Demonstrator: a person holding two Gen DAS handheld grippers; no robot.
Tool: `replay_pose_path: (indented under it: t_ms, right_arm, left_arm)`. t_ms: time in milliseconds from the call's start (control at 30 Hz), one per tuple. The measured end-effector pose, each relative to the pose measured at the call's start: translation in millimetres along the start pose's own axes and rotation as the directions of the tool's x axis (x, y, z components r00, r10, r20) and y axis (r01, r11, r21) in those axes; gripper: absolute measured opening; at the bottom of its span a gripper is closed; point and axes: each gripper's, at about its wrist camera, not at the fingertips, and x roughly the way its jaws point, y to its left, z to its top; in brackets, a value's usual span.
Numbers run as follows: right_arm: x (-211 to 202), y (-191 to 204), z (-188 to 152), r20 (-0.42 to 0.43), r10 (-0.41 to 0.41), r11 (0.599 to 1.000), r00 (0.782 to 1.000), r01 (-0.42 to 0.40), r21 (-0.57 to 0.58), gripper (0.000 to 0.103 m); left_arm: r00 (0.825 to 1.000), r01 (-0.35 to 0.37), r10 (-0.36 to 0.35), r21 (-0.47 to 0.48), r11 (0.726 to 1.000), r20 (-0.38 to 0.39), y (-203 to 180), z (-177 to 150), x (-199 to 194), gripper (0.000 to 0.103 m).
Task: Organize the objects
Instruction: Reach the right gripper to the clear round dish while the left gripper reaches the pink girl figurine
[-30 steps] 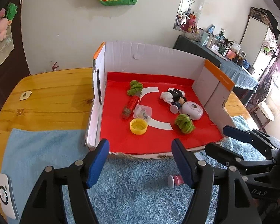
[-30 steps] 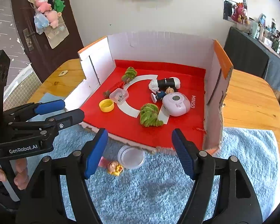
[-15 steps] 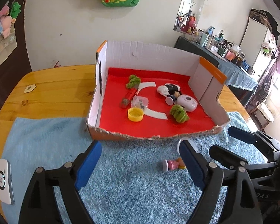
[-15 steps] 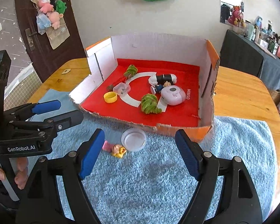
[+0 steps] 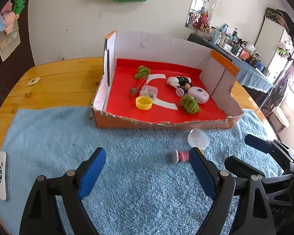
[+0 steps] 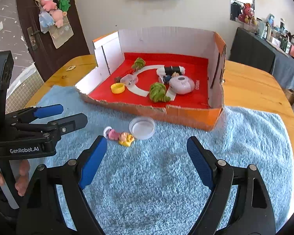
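Mostly done, judging by layout: cardboard box [image 6: 215, 115] on blue mat [image 6: 166, 176] already holds most items; two left outside, just before its torn front edge: clear lid [image 6: 142, 127] and pink figurine [image 6: 119, 136], lying touching or nearly so

Count in box: 2 green yarn bundles [image 6: 157, 93], 1 yellow cap [image 6: 117, 88], 1 small clear container [image 6: 129, 79], 1 lilac round gadget [image 6: 181, 82], 1 black-white figure [image 6: 171, 70], 1 red stick-like item [image 5: 140, 84], maybe another small figure, unclear

Left gripper [image 5: 147, 172] wide, empty, above mat. Right gripper [image 6: 147, 156] wide, empty, nearest figurine

White device [image 5: 0, 178] at mat's left edge
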Motion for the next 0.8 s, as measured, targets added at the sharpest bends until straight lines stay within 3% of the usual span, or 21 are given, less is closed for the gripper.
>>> replay_pose_path:
  t_ms: [800]
  right_arm:
    - [16, -60, -13, -0.06, -0.089, 0.991, 0.994, 0.095, 0.093, 0.084]
  left_arm:
    - [0.995, 0.026, -0.016, 0.1, 0.995, -0.098, -48, -16, 44, 0.088]
